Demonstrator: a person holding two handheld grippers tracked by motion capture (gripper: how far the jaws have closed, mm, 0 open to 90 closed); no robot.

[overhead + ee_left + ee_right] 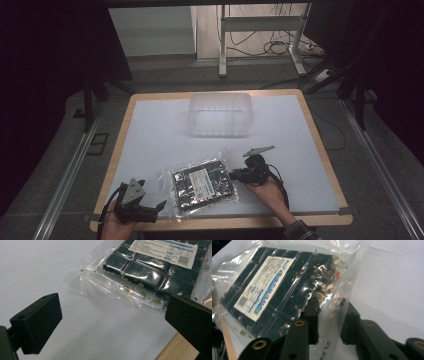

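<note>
A clear plastic bag of dark seaweed squares (pixel 204 186), white label up, lies flat at the near edge of the white table (pixel 150 130), between the two hands. The right gripper (pixel 329 321) has its jaws drawn narrow around the bag's clear margin, film between the pads; whether they already pinch it is hard to tell, though taking the empty edge would spare the brittle contents. The left gripper (pixel 110 322) waits with jaws wide and nothing between them, just short of the bag's opposite corner, probably ready to steady it. A translucent plastic bin (pixel 220 114) stands well apart at the far side, a likely destination.
</note>
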